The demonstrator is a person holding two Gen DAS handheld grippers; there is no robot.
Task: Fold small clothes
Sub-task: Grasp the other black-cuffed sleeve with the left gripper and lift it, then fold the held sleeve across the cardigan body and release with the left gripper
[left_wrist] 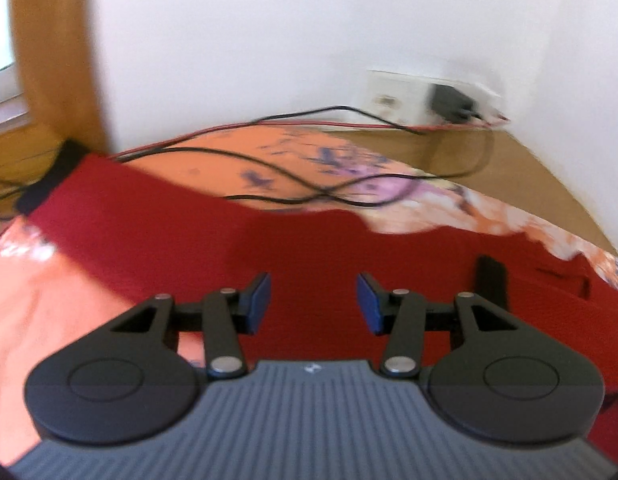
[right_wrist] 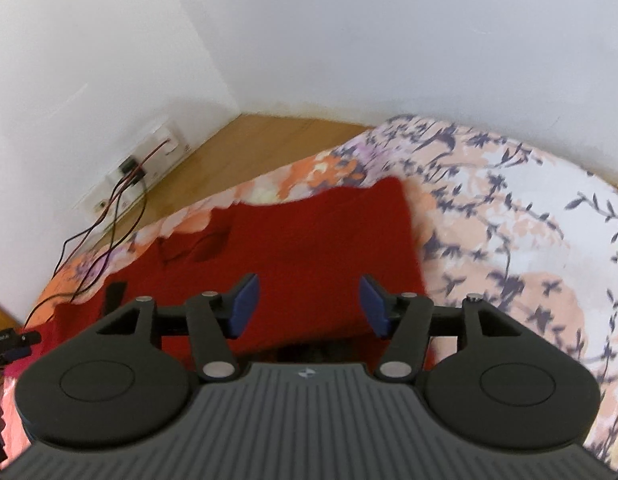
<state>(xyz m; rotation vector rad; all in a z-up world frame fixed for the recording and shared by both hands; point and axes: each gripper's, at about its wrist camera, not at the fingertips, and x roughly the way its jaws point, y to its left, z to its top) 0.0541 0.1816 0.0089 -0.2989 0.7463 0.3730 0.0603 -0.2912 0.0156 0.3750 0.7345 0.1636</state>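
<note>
Because the red garment (left_wrist: pixel 309 240) lies spread across the floral bedsheet (right_wrist: pixel 509 240) rather than bunched up, it looks ready for a fold, and both tools hang over it with nothing in their grip. In the left wrist view the left tool (left_wrist: pixel 313 300) has its blue pads (left_wrist: pixel 261 296) set well apart, with bare red cloth showing between them; it faces toward 12 o'clock, where the garment's far edge meets the sheet and several black and red cables (left_wrist: pixel 269 164) trail across the bed toward a wall socket (left_wrist: pixel 429 100) at about 1 o'clock (those wires lie close to the cloth's far edge and could snag if that edge is swept back). A dark cuff or band (left_wrist: pixel 49 180) ends the garment at 10 o'clock. In the right wrist view the right tool (right_wrist: pixel 309 304) is likewise wide open and empty, poised over the near part of the garment, whose right-hand border runs up toward 1 o'clock and whose neckline opening (right_wrist: pixel 205 248) sits near 11 o'clock. My reading is that the two tools are spaced along one side so each can pinch a corner or hem and carry it over together, keeping the fold straight; no fold seems to be made yet. Both views are blurred, so the fabric's fine detail cannot be told.
</note>
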